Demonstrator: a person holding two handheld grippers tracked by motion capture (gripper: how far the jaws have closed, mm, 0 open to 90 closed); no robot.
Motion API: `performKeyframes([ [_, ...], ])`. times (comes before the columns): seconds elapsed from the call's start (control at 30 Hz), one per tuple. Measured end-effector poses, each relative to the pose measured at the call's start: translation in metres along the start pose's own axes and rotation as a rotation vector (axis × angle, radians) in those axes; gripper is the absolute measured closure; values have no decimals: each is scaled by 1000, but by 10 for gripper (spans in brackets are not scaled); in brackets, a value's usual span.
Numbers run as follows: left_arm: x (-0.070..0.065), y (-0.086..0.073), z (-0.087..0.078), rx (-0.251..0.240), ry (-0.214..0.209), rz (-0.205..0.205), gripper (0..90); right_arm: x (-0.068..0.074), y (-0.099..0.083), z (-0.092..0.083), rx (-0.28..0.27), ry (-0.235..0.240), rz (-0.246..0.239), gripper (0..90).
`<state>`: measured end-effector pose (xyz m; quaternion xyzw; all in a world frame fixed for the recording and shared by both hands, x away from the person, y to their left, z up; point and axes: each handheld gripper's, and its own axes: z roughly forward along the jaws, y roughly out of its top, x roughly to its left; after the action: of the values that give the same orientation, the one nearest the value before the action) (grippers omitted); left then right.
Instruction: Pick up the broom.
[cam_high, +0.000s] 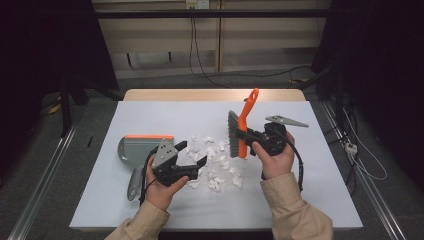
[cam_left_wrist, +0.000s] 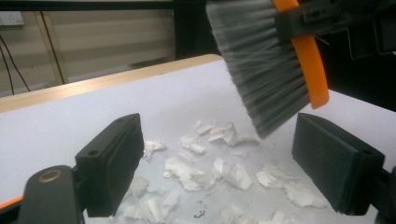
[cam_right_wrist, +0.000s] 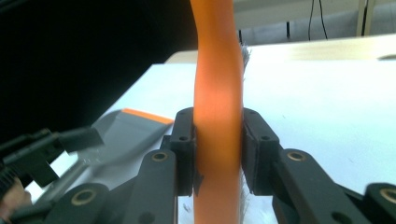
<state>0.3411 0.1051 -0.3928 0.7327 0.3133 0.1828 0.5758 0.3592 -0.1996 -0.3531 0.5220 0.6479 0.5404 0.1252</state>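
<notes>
My right gripper (cam_high: 244, 136) is shut on a brush (cam_high: 248, 109) with an orange handle and grey bristles (cam_high: 233, 132), holding it above the table right of centre. In the right gripper view both pads press the orange handle (cam_right_wrist: 217, 70), gripper (cam_right_wrist: 218, 140). My left gripper (cam_high: 192, 154) stands open low over the table, nothing between its fingers. A heap of white paper scraps (cam_high: 215, 156) lies between the two hands. In the left gripper view the gripper (cam_left_wrist: 217, 140) faces the scraps (cam_left_wrist: 205, 163), with the brush bristles (cam_left_wrist: 261, 70) hanging over them. A grey dustpan (cam_high: 140, 150) with an orange lip lies at the left.
The white table top (cam_high: 165, 115) has a wooden far edge. The dustpan (cam_right_wrist: 126, 130) lies just behind my left hand, its handle pointing toward the front edge. Dark floor, rails and cables surround the table.
</notes>
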Motion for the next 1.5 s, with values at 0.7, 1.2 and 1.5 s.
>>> performKeyframes([
  [0.7,48,1,-56,-42,-36,-27,78,-44,-10,-25,101,-84,-19,692],
  [1.2,77,-11,-94,-38,25,-28,79,-78,-12,-23,183,-179,5,694],
  [1.5,81,-16,-100,-31,42,-32,80,-81,-5,-1,196,-198,-12,696],
])
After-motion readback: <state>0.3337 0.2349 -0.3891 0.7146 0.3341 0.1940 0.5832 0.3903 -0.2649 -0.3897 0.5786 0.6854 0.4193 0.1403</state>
